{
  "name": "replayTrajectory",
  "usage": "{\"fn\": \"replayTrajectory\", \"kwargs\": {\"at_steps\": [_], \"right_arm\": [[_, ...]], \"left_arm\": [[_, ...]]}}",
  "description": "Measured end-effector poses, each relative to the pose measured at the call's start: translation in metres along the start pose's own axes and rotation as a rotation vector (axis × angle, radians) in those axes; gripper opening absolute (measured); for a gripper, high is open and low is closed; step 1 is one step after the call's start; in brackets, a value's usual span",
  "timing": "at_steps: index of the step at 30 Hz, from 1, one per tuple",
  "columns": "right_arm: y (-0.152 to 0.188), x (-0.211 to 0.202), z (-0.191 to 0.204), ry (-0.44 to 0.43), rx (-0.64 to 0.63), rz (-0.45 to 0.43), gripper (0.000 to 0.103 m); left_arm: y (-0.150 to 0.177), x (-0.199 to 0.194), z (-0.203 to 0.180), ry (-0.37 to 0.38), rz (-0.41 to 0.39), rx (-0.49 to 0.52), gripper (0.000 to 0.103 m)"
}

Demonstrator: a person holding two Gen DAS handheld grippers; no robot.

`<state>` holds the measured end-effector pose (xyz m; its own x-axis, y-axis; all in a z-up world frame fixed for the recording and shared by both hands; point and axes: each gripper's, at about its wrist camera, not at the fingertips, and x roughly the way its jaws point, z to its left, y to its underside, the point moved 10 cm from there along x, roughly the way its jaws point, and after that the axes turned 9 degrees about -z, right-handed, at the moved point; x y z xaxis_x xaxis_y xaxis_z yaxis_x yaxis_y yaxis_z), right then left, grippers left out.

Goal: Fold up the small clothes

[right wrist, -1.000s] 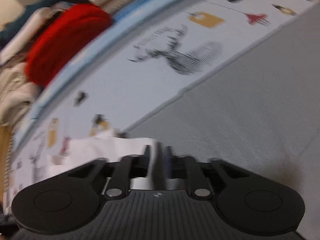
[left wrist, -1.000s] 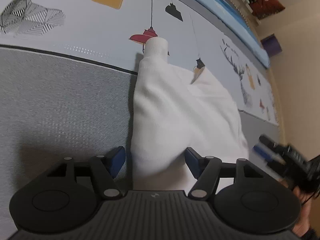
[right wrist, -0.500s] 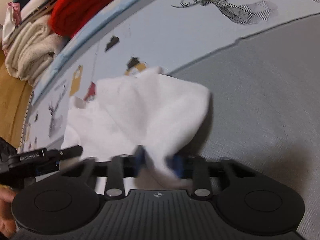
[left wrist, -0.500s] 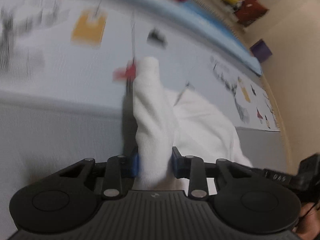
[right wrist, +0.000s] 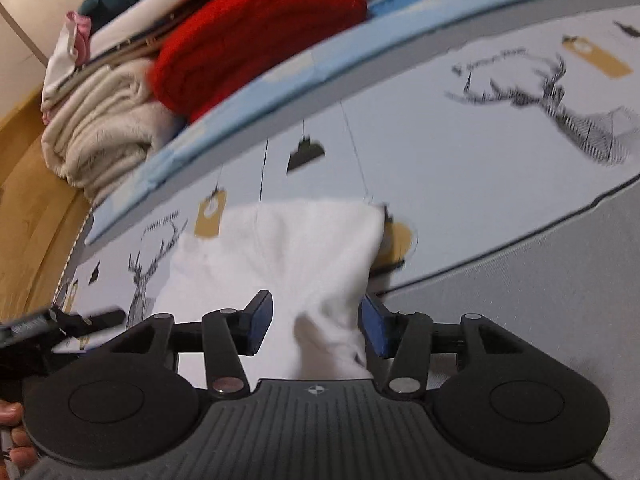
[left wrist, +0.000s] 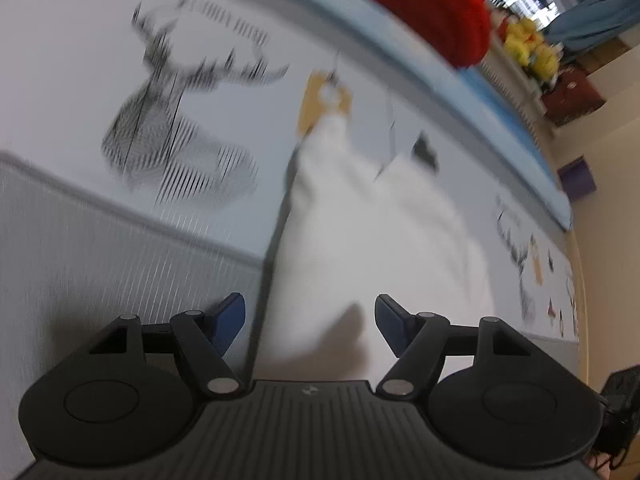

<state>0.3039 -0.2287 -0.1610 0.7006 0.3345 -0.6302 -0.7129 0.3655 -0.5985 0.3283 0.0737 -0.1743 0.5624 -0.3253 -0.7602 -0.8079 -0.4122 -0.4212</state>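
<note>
Left wrist view: a play mat (left wrist: pixel 80 80) printed with a line-drawn stag's head (left wrist: pixel 176 136), yellow tags and hanging lamps fills the upper field; toward 7 o'clock it meets a grey ribbed mat (left wrist: pixel 100 264) along a dark seam. A light blue mat edge (left wrist: pixel 460 92) runs from 12 toward 3 o'clock, with a red knit garment (left wrist: pixel 424 4) on it at 1 o'clock and yellow soft toys (left wrist: pixel 528 52) at 2 o'clock before a beige wall. The frame is motion-blurred.

The white garment (left wrist: pixel 372 248) lies crumpled at centre, across the seam of the two mats, reaching down between the blue pads of the left gripper (left wrist: pixel 310 324). The jaws have just been opening; they stand well apart, the cloth between them, and neither pad presses on it.

Right wrist view: the same printed mat, with a stack of folded cream blankets (right wrist: pixel 104 128) and the red knit at 10 to 12 o'clock on a wooden floor. The right gripper (right wrist: pixel 316 326) points steeply downward; its jaws have likewise just been opening and stand apart, the white garment's lower fold between them, touching the right pad. The left gripper's fingertip (right wrist: pixel 100 316) shows at 9 o'clock, with fingers of the person's hand (right wrist: pixel 12 432) at 8 o'clock.
</note>
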Motion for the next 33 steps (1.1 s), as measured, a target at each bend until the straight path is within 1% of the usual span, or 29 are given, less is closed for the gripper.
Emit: {"fn": "replayTrajectory", "kwargs": {"at_steps": [2,3,4,5,6,7,8,9,10,11,12,14,16,17,18,19,20,21,22,23,24,25,26,27,28,29,31,33], "right_arm": [[0.018,0.008,-0.007,0.030,-0.004,0.103,0.055],[0.027,0.010,-0.010,0.049,-0.005,0.144,0.055],[0.033,0.012,-0.012,0.061,-0.003,0.168,0.055],[0.036,0.011,-0.012,0.059,-0.002,0.178,0.054],[0.036,0.010,-0.010,0.049,-0.006,0.176,0.051],[0.033,0.006,-0.005,0.029,-0.016,0.159,0.031],[0.028,0.002,0.001,0.009,-0.025,0.127,0.022],[0.020,-0.005,0.006,-0.011,-0.030,0.078,0.021],[0.014,-0.009,0.009,-0.025,-0.033,0.043,0.019],[0.010,-0.013,0.010,-0.030,-0.034,0.017,0.019],[0.008,-0.013,0.009,-0.025,-0.031,0.012,0.019],[0.015,-0.011,0.003,-0.004,-0.023,0.054,0.021],[0.028,-0.011,-0.002,0.027,-0.047,0.123,0.025],[0.035,-0.010,-0.008,0.067,-0.078,0.160,0.027],[0.040,-0.009,-0.015,0.111,-0.098,0.182,0.029],[0.045,-0.010,-0.023,0.155,-0.099,0.203,0.029],[0.048,-0.014,-0.032,0.194,-0.086,0.220,0.030],[0.048,-0.019,-0.037,0.202,-0.066,0.219,0.031],[0.046,-0.026,-0.038,0.198,-0.046,0.201,0.033],[0.041,-0.037,-0.037,0.200,-0.047,0.164,0.032],[0.036,-0.047,-0.034,0.215,-0.075,0.125,0.033],[0.030,-0.061,-0.030,0.228,-0.127,0.073,0.033],[0.026,-0.074,-0.026,0.237,-0.175,0.026,0.033],[0.022,-0.089,-0.020,0.247,-0.222,-0.024,0.034],[0.018,-0.101,-0.014,0.254,-0.254,-0.063,0.039],[0.015,-0.115,-0.008,0.252,-0.279,-0.102,0.044],[0.010,-0.145,0.005,0.229,-0.297,-0.188,0.051],[0.012,-0.174,0.015,0.214,-0.299,-0.249,0.053]], "left_arm": [[0.013,0.008,0.004,0.014,0.055,-0.021,0.073],[0.019,0.012,0.006,0.026,0.075,-0.038,0.065],[0.023,0.016,0.007,0.040,0.085,-0.062,0.061],[0.024,0.016,0.006,0.043,0.078,-0.065,0.057],[0.024,0.015,0.002,0.050,0.067,-0.044,0.053],[0.023,0.013,0.000,0.065,0.062,-0.040,0.050],[0.024,0.012,-0.002,0.092,0.065,-0.064,0.046],[0.024,0.012,-0.004,0.115,0.072,-0.086,0.045],[0.026,0.012,-0.003,0.124,0.079,-0.093,0.045],[0.029,0.011,0.000,0.113,0.083,-0.082,0.045],[0.032,0.011,0.003,0.087,0.088,-0.054,0.047],[0.031,0.008,0.001,0.054,0.084,0.007,0.050],[0.032,0.001,-0.001,0.037,0.077,0.057,0.050],[0.035,-0.001,-0.001,0.019,0.077,0.087,0.054],[0.038,-0.004,0.000,-0.014,0.077,0.130,0.061],[0.040,-0.006,0.000,-0.049,0.070,0.175,0.065],[0.042,-0.011,0.001,-0.085,0.053,0.232,0.069],[0.044,-0.016,0.000,-0.125,0.027,0.303,0.069],[0.045,-0.024,-0.004,-0.172,-0.008,0.380,0.069],[0.046,-0.033,-0.009,-0.208,-0.053,0.454,0.070],[0.046,-0.044,-0.014,-0.228,-0.102,0.521,0.075],[0.047,-0.057,-0.022,-0.233,-0.152,0.572,0.080],[0.046,-0.069,-0.029,-0.236,-0.198,0.601,0.088],[0.044,-0.087,-0.035,-0.242,-0.255,0.613,0.094],[0.042,-0.101,-0.039,-0.245,-0.299,0.608,0.096],[0.042,-0.117,-0.043,-0.243,-0.344,0.596,0.102],[0.047,-0.150,-0.054,-0.222,-0.432,0.567,0.103],[0.058,-0.179,-0.066,-0.193,-0.480,0.554,0.103]]}}
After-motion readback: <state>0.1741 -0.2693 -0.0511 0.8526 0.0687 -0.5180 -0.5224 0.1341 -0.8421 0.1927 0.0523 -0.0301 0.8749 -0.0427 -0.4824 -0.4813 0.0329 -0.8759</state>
